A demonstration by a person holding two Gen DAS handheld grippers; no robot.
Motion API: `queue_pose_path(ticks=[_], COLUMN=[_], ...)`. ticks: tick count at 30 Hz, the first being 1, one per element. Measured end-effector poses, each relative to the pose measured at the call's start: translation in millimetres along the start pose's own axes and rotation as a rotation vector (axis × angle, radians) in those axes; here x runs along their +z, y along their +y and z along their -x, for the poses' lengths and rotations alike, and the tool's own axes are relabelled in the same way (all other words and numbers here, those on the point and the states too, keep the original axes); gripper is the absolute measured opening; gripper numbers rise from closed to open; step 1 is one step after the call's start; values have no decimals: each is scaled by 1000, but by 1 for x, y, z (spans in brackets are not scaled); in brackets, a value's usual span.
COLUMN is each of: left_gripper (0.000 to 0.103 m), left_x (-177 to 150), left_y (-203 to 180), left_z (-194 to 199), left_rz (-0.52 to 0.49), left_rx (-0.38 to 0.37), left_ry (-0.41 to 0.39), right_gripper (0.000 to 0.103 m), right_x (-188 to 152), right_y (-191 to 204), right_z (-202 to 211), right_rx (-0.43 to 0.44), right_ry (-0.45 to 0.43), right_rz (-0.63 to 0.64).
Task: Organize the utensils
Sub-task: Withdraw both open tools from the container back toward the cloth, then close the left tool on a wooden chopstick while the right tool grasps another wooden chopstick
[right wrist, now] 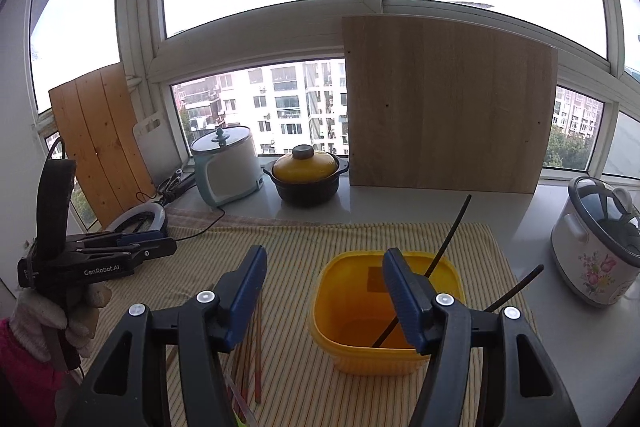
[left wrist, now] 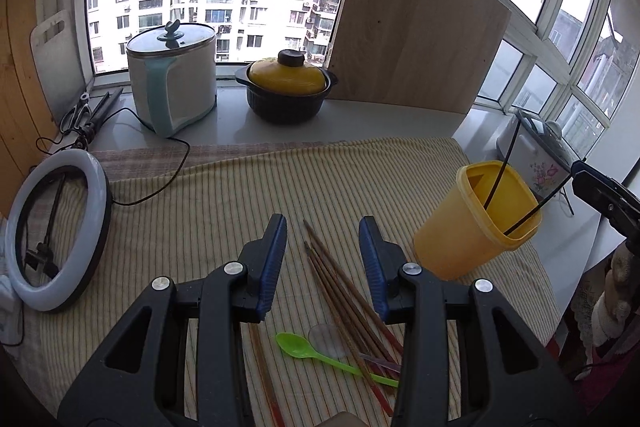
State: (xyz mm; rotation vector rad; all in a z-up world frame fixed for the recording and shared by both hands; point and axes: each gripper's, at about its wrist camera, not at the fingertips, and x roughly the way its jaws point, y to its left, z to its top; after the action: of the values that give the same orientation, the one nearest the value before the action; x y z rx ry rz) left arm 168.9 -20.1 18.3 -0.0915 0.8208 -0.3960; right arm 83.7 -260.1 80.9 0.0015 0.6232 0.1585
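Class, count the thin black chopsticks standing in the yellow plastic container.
2. One thin black chopstick leans toward the window; the other leans out over the right rim of the yellow plastic container. Any lying flat inside would be hidden.

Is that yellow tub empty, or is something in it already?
Not empty: two black chopsticks stand inside the yellow tub, leaning out over its rim.

A cloth (left wrist: 224, 195) of pale yellow with thin dark stripes is covering the desk. Reddish-brown chopsticks (left wrist: 340, 291) and a lime-green spoon (left wrist: 316, 349) are lying on it. The yellow tub (left wrist: 472, 223) near the desk's right edge is showing two black chopsticks (left wrist: 502, 171) inside. Each claw (left wrist: 323, 259) is showing black arms with blue ribbed pads (right wrist: 248, 291). At the far edge, a black pot (left wrist: 286, 87) is wearing a yellow lid, and a white cooker (right wrist: 592, 247) is bearing pink flowers.
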Motion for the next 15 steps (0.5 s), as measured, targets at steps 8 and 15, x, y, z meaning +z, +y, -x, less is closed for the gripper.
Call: queue_pose_path(ticks=[8,15], left_gripper=[37,37], left_x=[-26,-46], left_y=[37,62], left_z=[-24,-53], left_rz=[50,104], left_rx=[67,80], left_ry=[85,174], right_gripper=[62,47], right_x=[-19,-41], right_y=[41,65], right_z=[-50,-105], right_rx=[119,181], right_ry=[157,325], right_rz=[50,58])
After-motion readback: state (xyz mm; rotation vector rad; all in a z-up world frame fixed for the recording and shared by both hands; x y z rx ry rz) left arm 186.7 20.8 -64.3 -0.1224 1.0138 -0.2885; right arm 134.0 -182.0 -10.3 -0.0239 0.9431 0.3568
